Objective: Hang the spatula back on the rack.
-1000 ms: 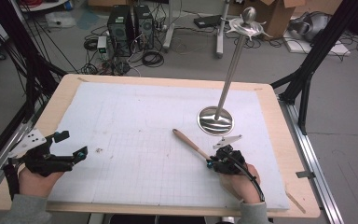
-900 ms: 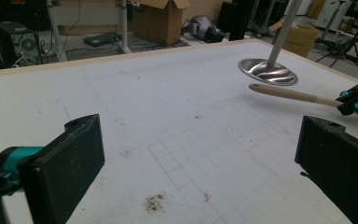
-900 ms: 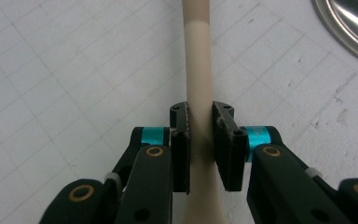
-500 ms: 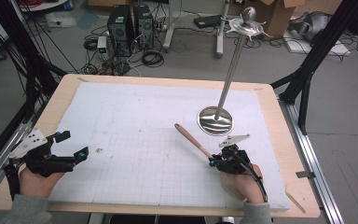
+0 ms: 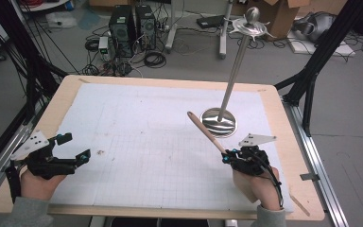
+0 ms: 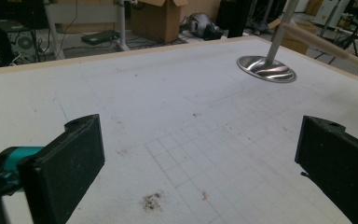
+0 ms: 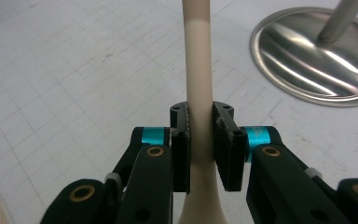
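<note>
So right now I'm clamping a wooden spoon [image 5: 207, 132] in my right gripper [image 5: 229, 154], jaws squeezed in snug on both sides of the handle, which you can see really well in the right gripper view where the pale handle [image 7: 198, 93] is running straight up between the pads [image 7: 181, 140]. The spoon is sticking out off the mat, tilted up and pointing away from me toward the middle of the worktop [image 5: 66, 90], with its far end hanging in the air near the round steel base of the metal stand [image 5: 219, 121]. That stand is sitting toward the far right part of the white gridded mat [image 5: 142, 142], its pole leaning up and back. My right hand is hovering near the front right corner. My left gripper [image 5: 73, 147] is doing nothing much, parked near the front left edge with its jaws gaping wide and nothing between them, just bare mat and a little dirt smudge [image 6: 152, 201] showing in the left gripper view
</note>
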